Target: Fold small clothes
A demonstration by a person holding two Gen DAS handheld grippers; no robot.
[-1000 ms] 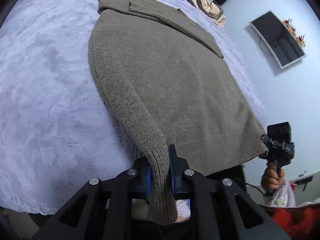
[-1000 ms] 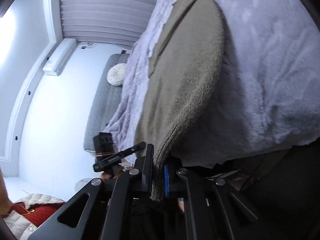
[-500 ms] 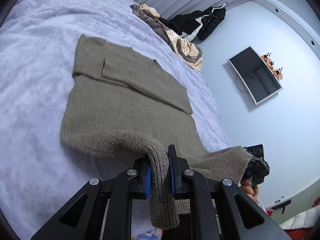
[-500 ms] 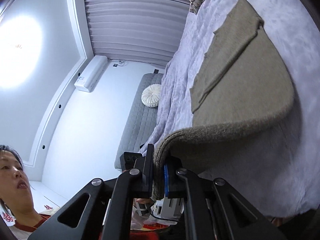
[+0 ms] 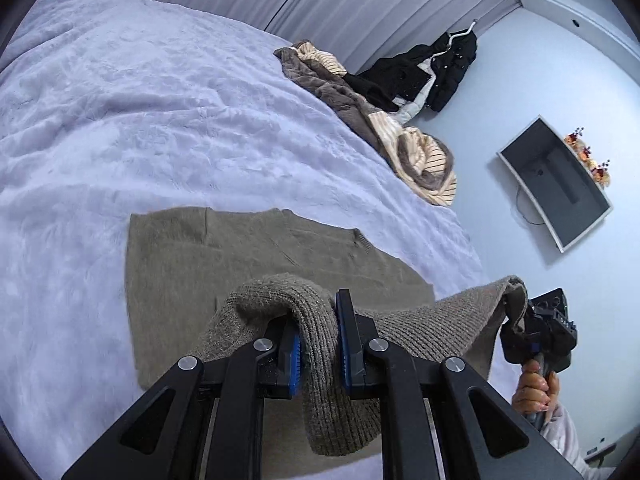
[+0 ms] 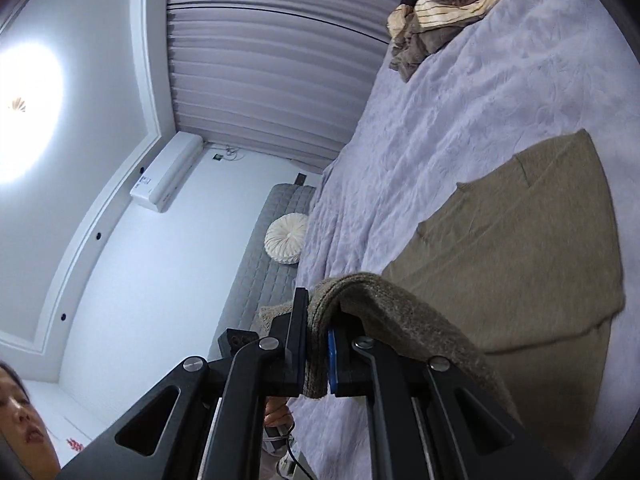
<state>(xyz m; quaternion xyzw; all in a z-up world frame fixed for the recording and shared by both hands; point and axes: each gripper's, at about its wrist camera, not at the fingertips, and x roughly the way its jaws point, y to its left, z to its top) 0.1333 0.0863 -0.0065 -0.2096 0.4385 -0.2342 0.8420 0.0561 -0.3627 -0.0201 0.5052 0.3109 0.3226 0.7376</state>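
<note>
I have the left tongs (image 5: 318,344) clenched on one hem corner of the sweater (image 5: 248,264) and the right tongs (image 6: 318,354) clenched on the other, both lifted over its body, which lies flat on the bed (image 5: 140,120). A clothes pile (image 5: 400,144) sits well beyond at the far edge. Nothing blocks the sweater.

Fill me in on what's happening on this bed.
A person is folding a brown sweater on the bed, with a gripper in each hand. The left gripper is shut on one bottom corner and the right gripper on the other, so the hem hangs lifted between them above the part that lies flat. The fold is not laid down yet. A heap of other clothes lies at the far edge.
</note>
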